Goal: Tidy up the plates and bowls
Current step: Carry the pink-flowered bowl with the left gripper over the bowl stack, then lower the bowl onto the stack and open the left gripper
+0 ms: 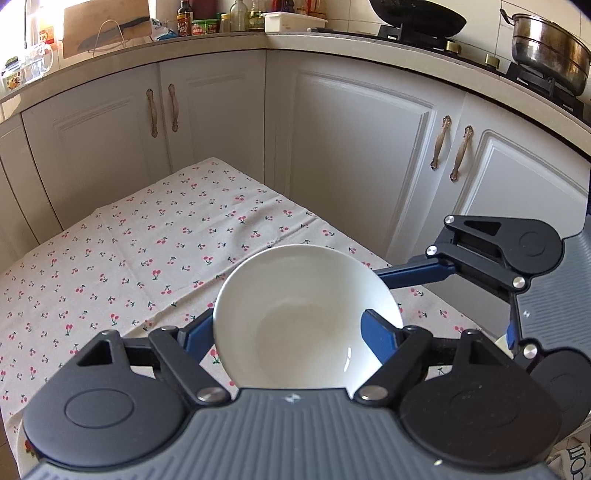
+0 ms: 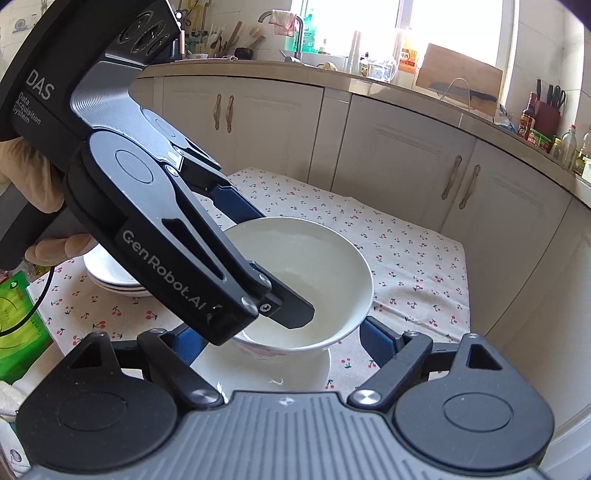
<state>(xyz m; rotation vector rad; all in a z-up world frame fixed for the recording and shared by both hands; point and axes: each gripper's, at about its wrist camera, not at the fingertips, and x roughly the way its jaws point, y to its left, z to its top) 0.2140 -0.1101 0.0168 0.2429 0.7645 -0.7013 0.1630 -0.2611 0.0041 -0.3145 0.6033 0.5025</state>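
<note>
A white bowl (image 1: 295,295) hangs over the cherry-print tablecloth (image 1: 129,277), held from two sides. My left gripper (image 1: 284,325) has one finger outside the bowl's left wall and the other inside it. In the right wrist view the left gripper (image 2: 266,262) slants down from the upper left into the bowl (image 2: 303,258). My right gripper (image 2: 277,332) straddles the bowl's lower wall, its right pad against the wall. A shallow white dish (image 2: 258,373) lies just under the bowl; I cannot tell if they touch. A stack of white plates (image 2: 110,277) sits behind.
White cabinets ring the small table (image 2: 406,266) on the far sides. The counter carries bottles, a black wok (image 1: 417,14) and a steel pot (image 1: 546,48). A green packet (image 2: 14,325) lies at the table's left. A gloved hand (image 2: 33,177) holds the left gripper.
</note>
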